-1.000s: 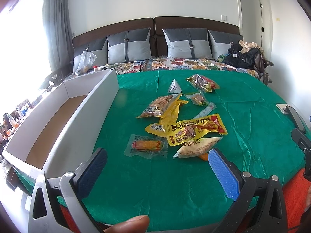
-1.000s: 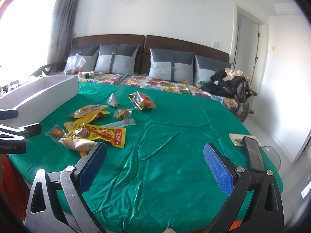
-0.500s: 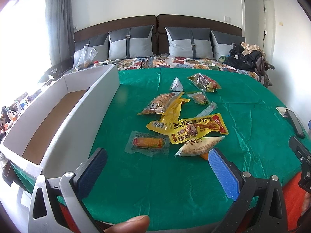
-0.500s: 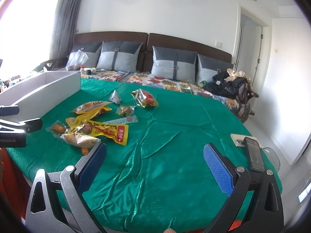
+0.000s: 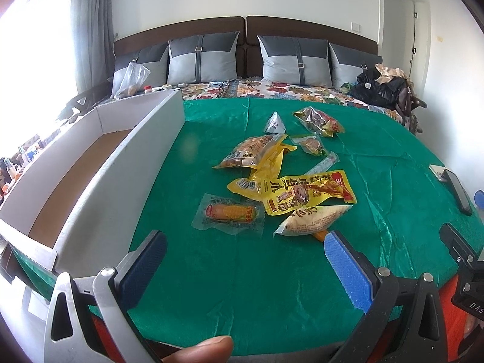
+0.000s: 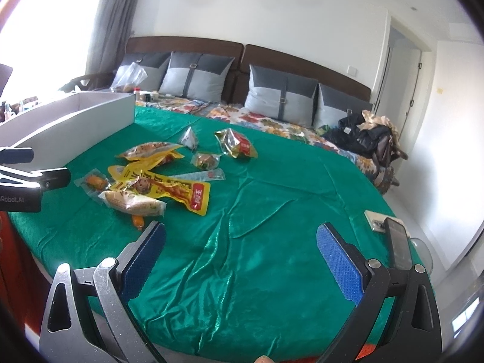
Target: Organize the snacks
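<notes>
Several snack packets lie in a loose pile on the green cloth: a clear corn packet, a pale bun packet, a yellow chicken-feet packet, a peanut bag and a red-gold bag. An empty white cardboard box stands to the left. My left gripper is open and empty, just short of the corn packet. My right gripper is open and empty over bare cloth, right of the pile.
A phone and a white card lie at the cloth's right edge. Pillows, a headboard and a dark bag sit at the back. The left gripper's body shows at the right wrist view's left edge.
Both grippers have moved slightly forward toward the snacks and tilted a little. Both stay open and empty. The snacks and box have not moved.
</notes>
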The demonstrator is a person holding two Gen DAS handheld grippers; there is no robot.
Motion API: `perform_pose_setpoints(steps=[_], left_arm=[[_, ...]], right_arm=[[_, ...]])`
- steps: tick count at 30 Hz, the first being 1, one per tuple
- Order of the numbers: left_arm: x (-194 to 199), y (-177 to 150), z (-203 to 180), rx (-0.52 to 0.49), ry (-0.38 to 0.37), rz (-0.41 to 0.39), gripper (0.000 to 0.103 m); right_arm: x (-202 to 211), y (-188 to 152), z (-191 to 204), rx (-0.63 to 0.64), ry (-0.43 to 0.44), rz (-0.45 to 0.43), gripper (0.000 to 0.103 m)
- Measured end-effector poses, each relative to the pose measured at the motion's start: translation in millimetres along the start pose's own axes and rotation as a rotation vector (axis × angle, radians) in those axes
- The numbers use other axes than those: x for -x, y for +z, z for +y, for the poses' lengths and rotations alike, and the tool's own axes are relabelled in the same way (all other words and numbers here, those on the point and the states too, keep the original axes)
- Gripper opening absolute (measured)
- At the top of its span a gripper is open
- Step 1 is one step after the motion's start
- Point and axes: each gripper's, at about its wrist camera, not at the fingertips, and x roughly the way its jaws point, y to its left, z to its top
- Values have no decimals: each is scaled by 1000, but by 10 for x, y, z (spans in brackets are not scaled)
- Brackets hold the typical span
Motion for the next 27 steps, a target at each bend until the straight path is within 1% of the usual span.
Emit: perform_pose_setpoints(steps=[7,17,27], left_arm=[[35,-6,-12,-16,-5,-5,103],[49,-11,34,-6,-3,-7,103],[89,-49,3,-26,3,-4,103]], right_arm=[[-17,15,7,6,-2,4,101],[60,-26,61,43,-1,-15,101],[71,-43,-48,3,-9,-7,101]])
